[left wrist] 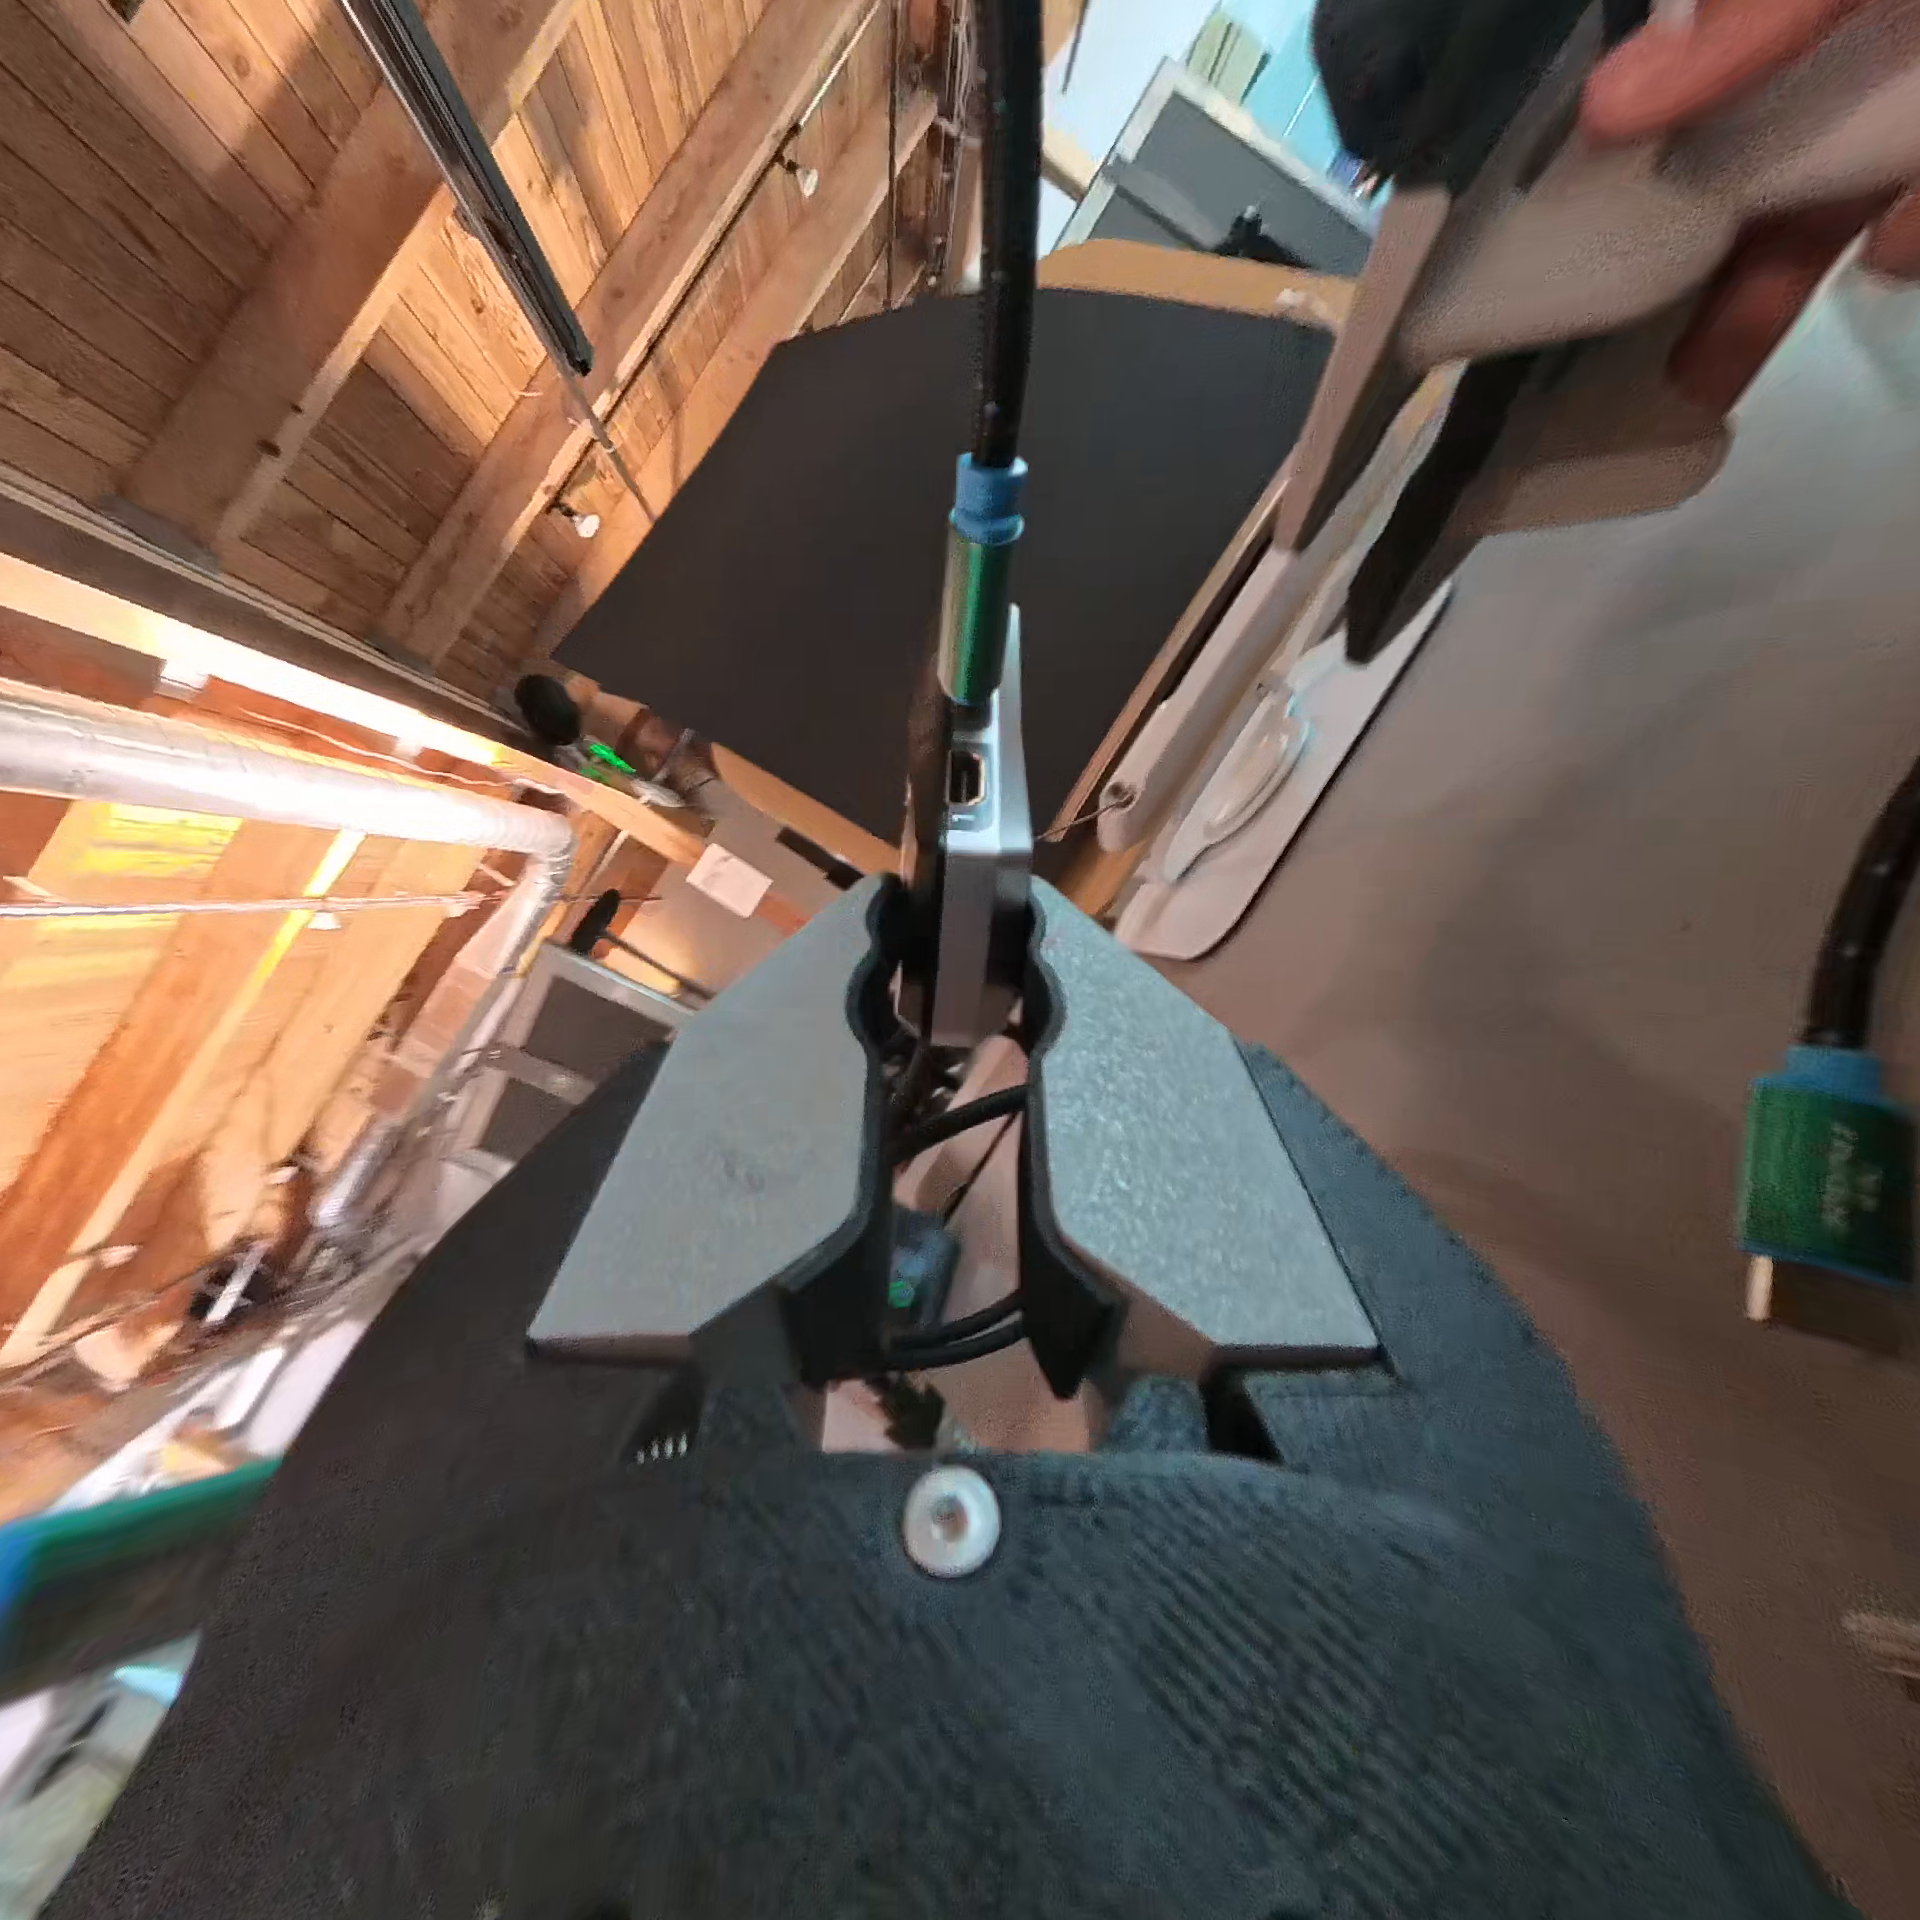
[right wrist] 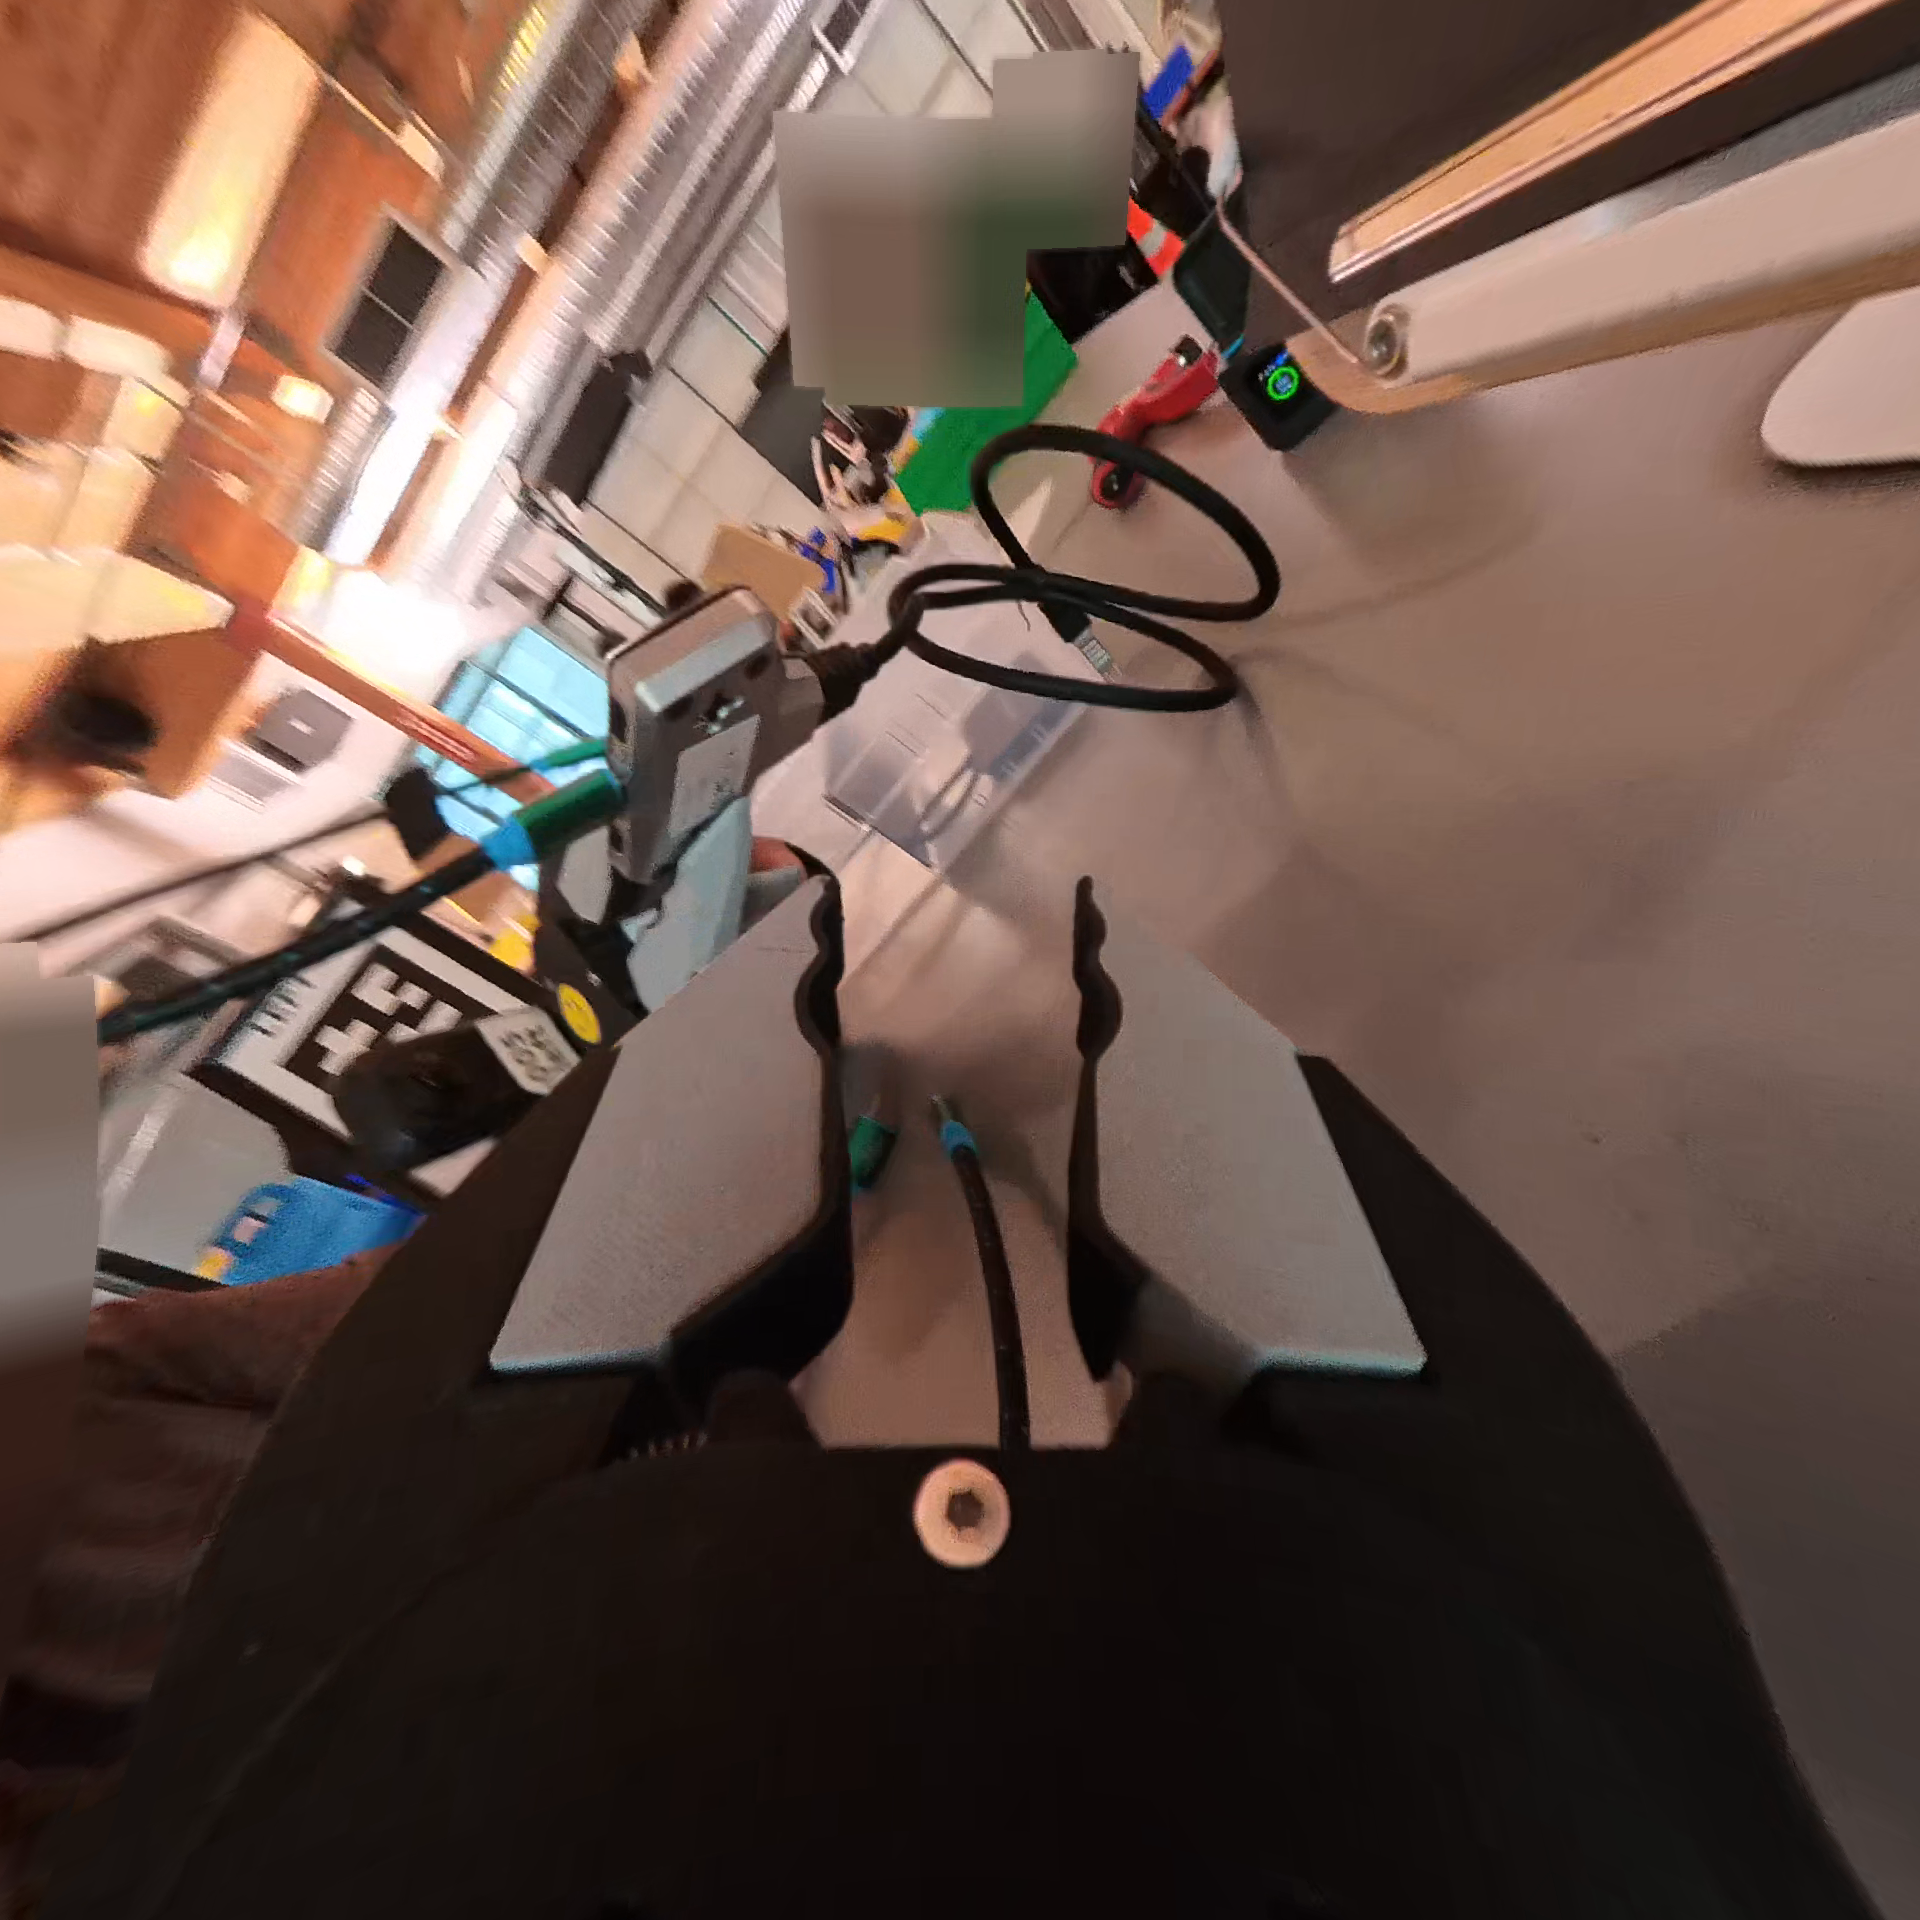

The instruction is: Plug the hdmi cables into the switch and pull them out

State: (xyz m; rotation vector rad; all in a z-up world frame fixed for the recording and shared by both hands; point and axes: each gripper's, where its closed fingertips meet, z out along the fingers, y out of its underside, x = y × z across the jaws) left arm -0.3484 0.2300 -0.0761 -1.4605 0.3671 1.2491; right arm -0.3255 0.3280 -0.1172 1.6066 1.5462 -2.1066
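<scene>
My left gripper [left wrist: 961, 920] is shut on a silver HDMI switch [left wrist: 982, 883] and holds it up off the table, tilted. One HDMI cable with a green plug and blue collar [left wrist: 977, 603] sits in a switch port; the port beside it [left wrist: 966, 779] is open. A second green HDMI plug [left wrist: 1813, 1184] lies on the table at right. My right gripper [right wrist: 956, 935] is open and empty over the table, with two loose cable ends [right wrist: 871, 1143] beneath it. In the right wrist view the switch [right wrist: 686, 727] is up left, with the plugged cable [right wrist: 566, 810].
A looped black cable [right wrist: 1122, 582] trails from the switch's far end onto the grey table [right wrist: 1558, 935]. A red object [right wrist: 1153, 400], a small black device with a lit ring [right wrist: 1283, 390] and a white stand base [right wrist: 1849, 416] sit farther back. A hand holds the other gripper [left wrist: 1455, 416]. My right fingertips sit around 12 centimetres from my left ones.
</scene>
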